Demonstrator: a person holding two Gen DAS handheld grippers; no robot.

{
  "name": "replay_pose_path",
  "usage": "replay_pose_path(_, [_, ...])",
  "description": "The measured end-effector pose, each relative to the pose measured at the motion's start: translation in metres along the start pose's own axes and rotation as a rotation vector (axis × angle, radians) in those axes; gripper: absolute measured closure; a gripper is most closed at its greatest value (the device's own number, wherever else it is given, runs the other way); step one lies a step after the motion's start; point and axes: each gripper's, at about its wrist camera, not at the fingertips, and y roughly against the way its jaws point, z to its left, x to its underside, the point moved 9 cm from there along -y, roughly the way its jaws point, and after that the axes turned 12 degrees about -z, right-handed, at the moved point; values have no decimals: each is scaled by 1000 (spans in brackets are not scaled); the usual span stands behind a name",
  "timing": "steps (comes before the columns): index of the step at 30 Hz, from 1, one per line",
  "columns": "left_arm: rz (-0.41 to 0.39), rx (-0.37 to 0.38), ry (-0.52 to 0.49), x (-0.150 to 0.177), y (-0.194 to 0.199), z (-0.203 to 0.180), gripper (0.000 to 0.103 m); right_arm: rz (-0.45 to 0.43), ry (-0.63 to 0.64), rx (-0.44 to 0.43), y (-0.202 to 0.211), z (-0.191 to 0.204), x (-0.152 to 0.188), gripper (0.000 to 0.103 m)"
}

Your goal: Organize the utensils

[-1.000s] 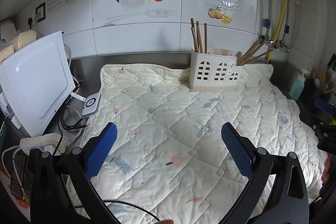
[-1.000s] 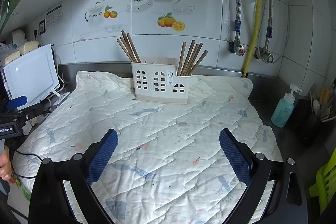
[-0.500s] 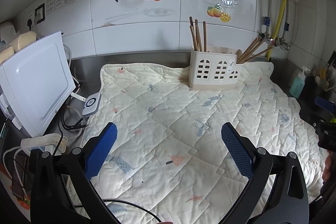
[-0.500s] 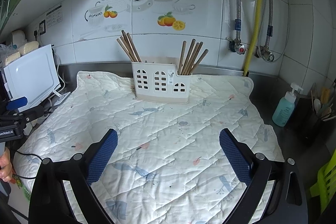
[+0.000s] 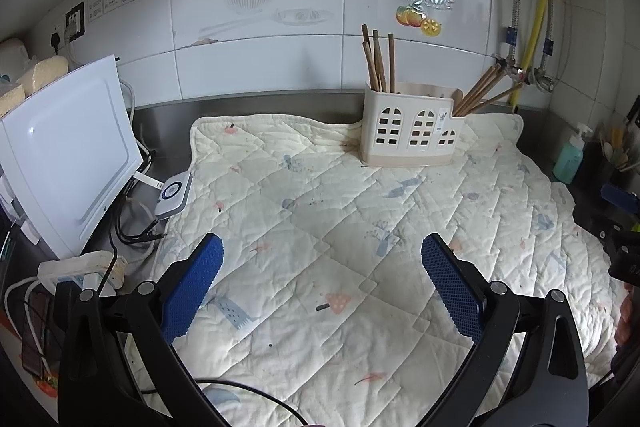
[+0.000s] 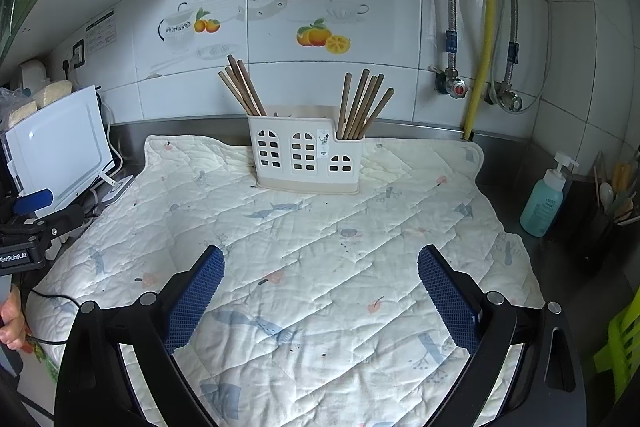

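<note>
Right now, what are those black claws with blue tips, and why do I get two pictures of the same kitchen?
They are two grabbing tools that a person holds, one in each hand. Each has a little camera looking out between its jaws, so you get one picture from each tool.

The left gripper and the right gripper both have their jaws wide open, and nothing is held.

Below them, a quilted mat covers the counter. At its far end stands a white utensil holder with house-shaped windows. Wooden chopsticks stick up in one end, and more chopsticks in the other. A blue soap bottle stands off to the right side.
</note>
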Motion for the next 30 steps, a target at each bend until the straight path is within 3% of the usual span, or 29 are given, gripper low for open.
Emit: replay_pose_path(30, [19, 22, -12, 6, -3, -12, 5, 6, -32, 3, -1, 1, 3, 9])
